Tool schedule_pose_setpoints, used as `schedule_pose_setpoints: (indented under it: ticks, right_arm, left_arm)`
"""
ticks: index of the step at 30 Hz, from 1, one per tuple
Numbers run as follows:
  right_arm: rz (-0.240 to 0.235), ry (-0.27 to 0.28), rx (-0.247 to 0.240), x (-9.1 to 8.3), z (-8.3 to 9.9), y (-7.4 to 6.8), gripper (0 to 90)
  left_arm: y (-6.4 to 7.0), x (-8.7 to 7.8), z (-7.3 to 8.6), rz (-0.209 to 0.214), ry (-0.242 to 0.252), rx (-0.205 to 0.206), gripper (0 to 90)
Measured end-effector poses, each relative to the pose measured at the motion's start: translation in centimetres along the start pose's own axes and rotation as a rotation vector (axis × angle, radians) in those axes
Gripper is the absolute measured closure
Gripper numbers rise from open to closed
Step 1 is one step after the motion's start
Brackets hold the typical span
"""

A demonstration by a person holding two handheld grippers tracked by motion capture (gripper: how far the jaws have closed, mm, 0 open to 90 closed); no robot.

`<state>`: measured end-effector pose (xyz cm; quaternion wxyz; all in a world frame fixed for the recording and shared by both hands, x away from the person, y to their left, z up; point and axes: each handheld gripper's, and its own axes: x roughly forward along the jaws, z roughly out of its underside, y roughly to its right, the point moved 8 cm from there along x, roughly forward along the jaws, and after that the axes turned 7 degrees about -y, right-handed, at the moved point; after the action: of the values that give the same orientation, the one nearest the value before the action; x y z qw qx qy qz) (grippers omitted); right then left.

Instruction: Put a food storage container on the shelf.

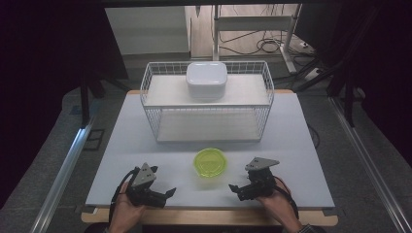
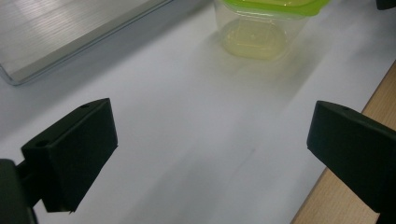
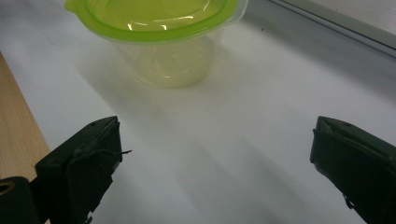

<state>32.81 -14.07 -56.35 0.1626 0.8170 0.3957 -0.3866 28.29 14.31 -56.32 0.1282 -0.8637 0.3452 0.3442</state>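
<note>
A clear round container with a green lid (image 1: 211, 163) stands on the white table (image 1: 291, 145), in front of the wire rack. It also appears as the green-lidded container (image 2: 264, 23) ahead of the left jaws and the same container (image 3: 166, 32) ahead of the right jaws. My left gripper (image 1: 171, 192) rests near the front edge, left of the container, open and empty. My right gripper (image 1: 234, 189) sits to the container's right, open and empty, its jaws pointing left. Both hold apart from the container.
A white wire rack (image 1: 208, 104) with two shelves stands mid-table; a white lidded box (image 1: 207, 80) sits on its top shelf. The wooden front edge (image 1: 209, 217) runs just behind the grippers. Dark floor, rails and cables surround the table.
</note>
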Motion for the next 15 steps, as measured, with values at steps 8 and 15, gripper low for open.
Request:
schedule_pose_setpoints:
  ticks: [8,15]
  right_arm:
    - [-0.005,0.013,0.013,0.0,-0.4,0.2,2.2]
    - [-0.062,0.041,0.088,-0.5,-1.5,0.6,1.9]
  left_arm:
    - [-0.1,-0.2,0.2,0.000,0.014,-0.007,0.8]
    - [-0.1,-0.1,0.4,-0.005,0.007,-0.001,0.7]
